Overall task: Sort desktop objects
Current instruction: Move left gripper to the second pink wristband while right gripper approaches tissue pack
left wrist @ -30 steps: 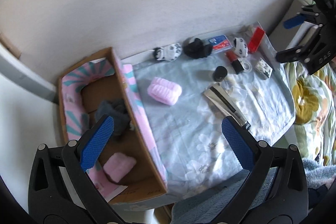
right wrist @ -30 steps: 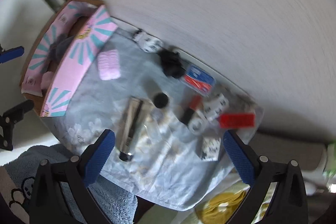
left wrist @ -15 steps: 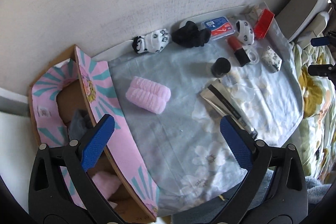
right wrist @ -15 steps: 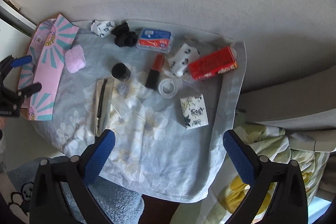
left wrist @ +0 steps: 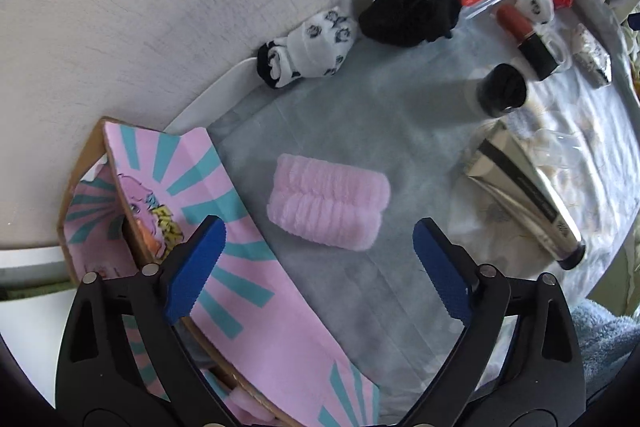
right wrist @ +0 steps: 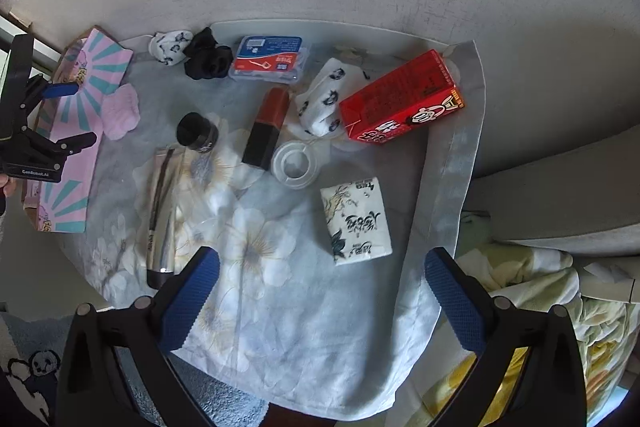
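Note:
A pink fluffy roll [left wrist: 328, 207] lies on the floral cloth [left wrist: 400, 299] beside the pink-and-teal cardboard box [left wrist: 256, 267]. My left gripper [left wrist: 319, 223] hangs over the roll with its jaws closing, pads apart and touching nothing. My right gripper [right wrist: 323, 255] points down over the cloth near a white printed tissue pack [right wrist: 356, 219]; its jaws are closing too, with nothing between them. In the right wrist view, the left gripper [right wrist: 76, 115] is at the far left, over the box [right wrist: 80, 99].
A patterned sock [left wrist: 308, 47], black sock [left wrist: 408, 11], blue-red case [right wrist: 268, 61], lipstick [right wrist: 266, 127], black jar [right wrist: 198, 133], silver tube [right wrist: 160, 211], tape roll [right wrist: 296, 163] and red carton [right wrist: 400, 99] lie on the cloth. The wall is behind and bedding [right wrist: 540, 287] is at the right.
Both grippers have sunk toward the table. The left one shifted from over the box to over the pink roll. The right one moved toward the tissue pack. Both jaws have narrowed slightly.

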Demonstrator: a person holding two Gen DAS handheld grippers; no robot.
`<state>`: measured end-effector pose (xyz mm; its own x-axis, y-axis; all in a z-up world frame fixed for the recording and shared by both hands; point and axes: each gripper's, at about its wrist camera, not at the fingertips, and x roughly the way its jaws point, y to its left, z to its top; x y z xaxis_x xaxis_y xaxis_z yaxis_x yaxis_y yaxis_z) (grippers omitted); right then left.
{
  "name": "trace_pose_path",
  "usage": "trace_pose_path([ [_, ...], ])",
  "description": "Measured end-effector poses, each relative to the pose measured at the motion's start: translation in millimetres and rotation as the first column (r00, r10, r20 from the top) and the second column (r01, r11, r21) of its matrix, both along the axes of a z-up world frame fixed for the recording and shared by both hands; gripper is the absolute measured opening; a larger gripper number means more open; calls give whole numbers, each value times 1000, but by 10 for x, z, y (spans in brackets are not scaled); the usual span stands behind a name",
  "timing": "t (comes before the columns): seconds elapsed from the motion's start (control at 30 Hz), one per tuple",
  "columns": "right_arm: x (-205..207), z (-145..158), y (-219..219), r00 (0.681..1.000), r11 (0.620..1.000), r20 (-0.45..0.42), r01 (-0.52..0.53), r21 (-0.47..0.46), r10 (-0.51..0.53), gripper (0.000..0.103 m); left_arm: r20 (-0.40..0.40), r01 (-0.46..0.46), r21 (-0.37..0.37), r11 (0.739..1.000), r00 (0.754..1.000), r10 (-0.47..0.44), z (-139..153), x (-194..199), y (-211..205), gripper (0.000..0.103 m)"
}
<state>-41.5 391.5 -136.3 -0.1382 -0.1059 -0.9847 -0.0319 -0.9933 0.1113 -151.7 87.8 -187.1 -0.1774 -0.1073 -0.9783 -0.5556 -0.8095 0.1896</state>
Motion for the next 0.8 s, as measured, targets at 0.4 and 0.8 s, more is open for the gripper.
trace_pose_path([
  [0.4, -186, -496, -84, 991, 992, 63, -123, 40, 120, 91, 48, 56, -77, 995, 997, -52, -254, -88, 59, 81],
  [0.8, -254, -819, 14, 983, 987, 152, -122, 103, 105, 65, 97, 11, -59, 998, 995, -5, -452, -132, -15, 79],
])
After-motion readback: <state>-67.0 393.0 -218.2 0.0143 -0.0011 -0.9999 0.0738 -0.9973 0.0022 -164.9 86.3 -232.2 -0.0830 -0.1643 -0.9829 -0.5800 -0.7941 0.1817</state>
